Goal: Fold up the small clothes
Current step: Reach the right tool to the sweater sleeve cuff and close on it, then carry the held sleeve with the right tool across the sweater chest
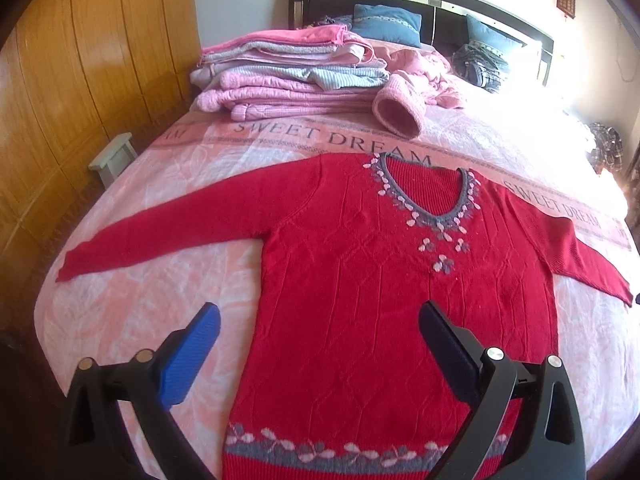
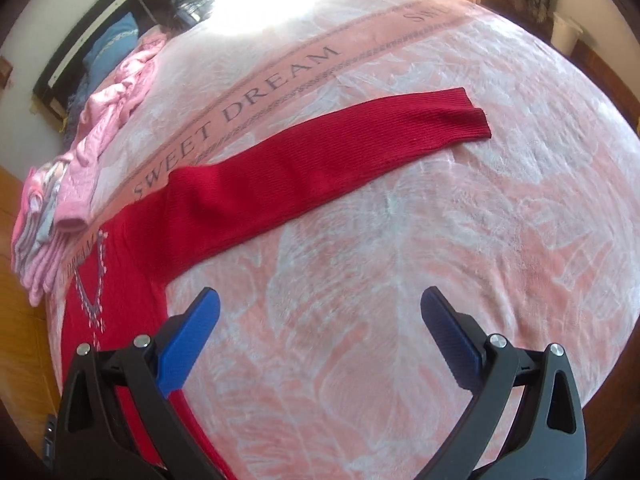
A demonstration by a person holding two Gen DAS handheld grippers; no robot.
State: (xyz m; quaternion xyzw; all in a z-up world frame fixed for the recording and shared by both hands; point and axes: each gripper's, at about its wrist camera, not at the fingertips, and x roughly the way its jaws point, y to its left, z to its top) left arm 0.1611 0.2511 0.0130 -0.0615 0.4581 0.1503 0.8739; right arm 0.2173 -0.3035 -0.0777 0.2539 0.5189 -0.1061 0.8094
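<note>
A red knitted sweater with a grey and pink flower pattern at its neck and hem lies flat, front up, on the pink bedspread, both sleeves spread out. My left gripper hovers open above its lower body, empty, near the left side seam. In the right wrist view the sweater's right sleeve stretches straight across the bedspread. My right gripper is open and empty above bare bedspread, just below that sleeve.
A stack of folded pink and grey clothes sits at the far left of the bed, with a pink knitted hat and loose pink garments beside it. Blue pillows and jeans lie at the headboard. A wooden wardrobe stands left.
</note>
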